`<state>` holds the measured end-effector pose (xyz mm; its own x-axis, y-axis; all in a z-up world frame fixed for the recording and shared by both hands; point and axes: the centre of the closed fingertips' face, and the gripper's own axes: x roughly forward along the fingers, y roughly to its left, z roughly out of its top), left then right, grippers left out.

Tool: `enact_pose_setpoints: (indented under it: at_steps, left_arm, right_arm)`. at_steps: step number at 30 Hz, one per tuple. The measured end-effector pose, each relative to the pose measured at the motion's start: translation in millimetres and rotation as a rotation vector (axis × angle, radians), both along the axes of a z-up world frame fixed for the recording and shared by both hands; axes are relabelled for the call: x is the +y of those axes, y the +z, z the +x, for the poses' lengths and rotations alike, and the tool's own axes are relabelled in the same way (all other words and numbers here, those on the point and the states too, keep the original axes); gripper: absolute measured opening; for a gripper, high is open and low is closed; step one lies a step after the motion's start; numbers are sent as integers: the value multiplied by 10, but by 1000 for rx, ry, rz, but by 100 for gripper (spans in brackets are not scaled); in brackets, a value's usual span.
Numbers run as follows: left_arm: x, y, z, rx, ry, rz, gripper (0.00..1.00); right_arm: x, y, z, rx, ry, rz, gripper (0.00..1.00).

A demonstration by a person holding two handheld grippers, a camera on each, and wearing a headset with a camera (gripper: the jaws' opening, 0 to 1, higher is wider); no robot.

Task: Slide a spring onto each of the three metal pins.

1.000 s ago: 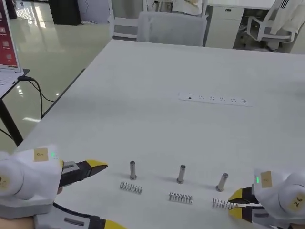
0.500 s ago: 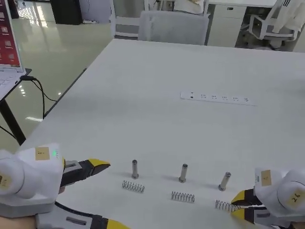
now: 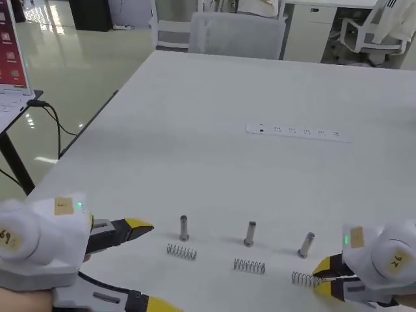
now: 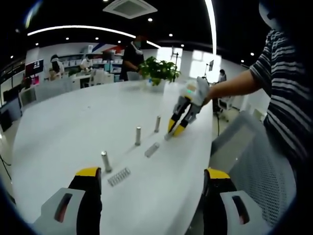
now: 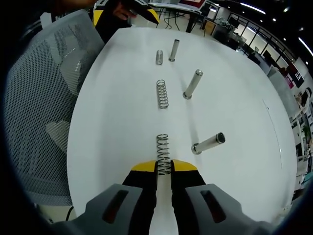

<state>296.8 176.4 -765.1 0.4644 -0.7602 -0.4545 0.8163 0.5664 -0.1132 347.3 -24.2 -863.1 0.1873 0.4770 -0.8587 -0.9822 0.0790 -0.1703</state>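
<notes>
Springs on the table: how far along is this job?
Done: nothing, the three metal pins stand bare. In hand: the right gripper pinches the end of the right spring. Left: threading it, then the middle spring and left spring lying on the table; the left gripper is open.

Matt white counter, bare metal parts.
The counter (image 3: 214, 97) is smooth and matt, probably laminate. The pins (image 5: 192, 84) are satin grey metal; the near spring (image 5: 162, 147), pinched in the right gripper (image 5: 164, 169), is thin bright wire. The left gripper (image 4: 151, 174) and the right are alike: grey plastic bodies, black jaws with smooth yellow tips. The chair (image 5: 44, 98) is grey mesh cloth.
</notes>
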Motion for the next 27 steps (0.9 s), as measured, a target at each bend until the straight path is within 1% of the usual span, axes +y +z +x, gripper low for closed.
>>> enact_pose_setpoints:
  at_steps: [2, 4, 7, 12, 14, 17, 19, 20, 27]
  left_arm:
    - [-23, 9, 16, -1, -5, -5, 82]
    - [-61, 22, 34, -8, -17, -10, 80]
    - [-131, 28, 58, -9, -37, -25, 78]
    - [-257, -12, 86, -12, -79, -27, 73]
    - [-280, -33, 95, -6, -89, -33, 71]
    - [-314, -34, 95, -3, -98, -50, 67]
    - [-353, -32, 99, -9, -109, -53, 65]
    - [-380, -33, 102, -8, -114, -56, 64]
    - [-569, -52, 112, -17, -170, -63, 55]
  right_arm:
    - [3, 17, -5, 0, -7, 7, 7]
    - [17, 76, -12, -9, -7, 22, 7]
    - [48, 164, -25, -13, -7, 39, 7]
    - [137, 306, -60, -23, 5, 65, 7]
    - [170, 342, -74, -26, 12, 68, 7]
    - [243, 417, -102, -31, 29, 81, 7]
    - [306, 477, -118, -33, 37, 98, 7]
    - [350, 516, -133, -30, 38, 110, 7]
    - [529, 652, -207, -34, 75, 143, 7]
